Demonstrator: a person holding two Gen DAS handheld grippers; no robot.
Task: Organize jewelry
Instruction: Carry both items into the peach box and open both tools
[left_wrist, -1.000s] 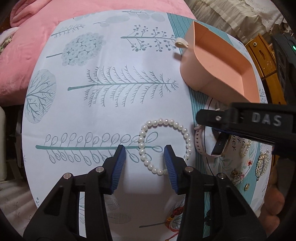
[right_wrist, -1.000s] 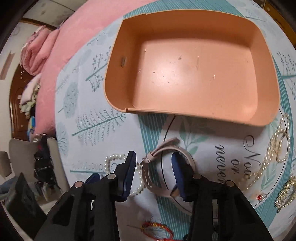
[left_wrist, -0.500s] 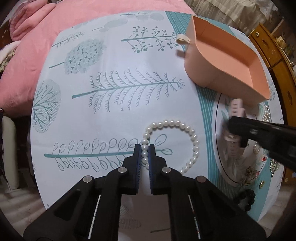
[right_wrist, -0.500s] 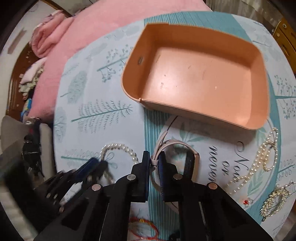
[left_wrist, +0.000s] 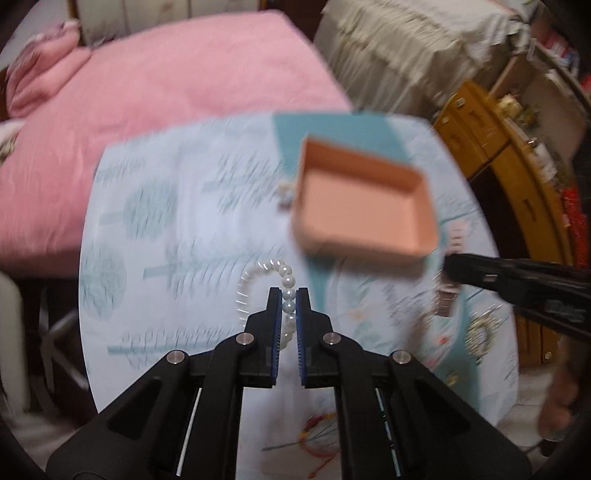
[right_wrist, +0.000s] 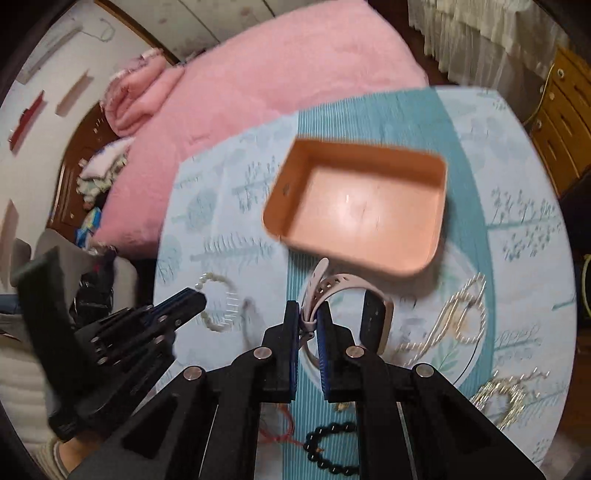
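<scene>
On the round table (right_wrist: 524, 236), one peach tray (right_wrist: 362, 210) stands with nothing in it. Just short of the tray, the left gripper (left_wrist: 286, 295) is clamped on one pearl bracelet (left_wrist: 258, 280), lifted; the right gripper (right_wrist: 307, 308) is clamped on one pale watch strap (right_wrist: 332, 284). One black bead bracelet (right_wrist: 325, 452) lies nearer, well apart from the tray.

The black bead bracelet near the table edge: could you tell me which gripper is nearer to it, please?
Right. The black bead bracelet lies just under the right gripper, which grips the watch strap. The left gripper, gripping the pearl bracelet, is farther left.
</scene>
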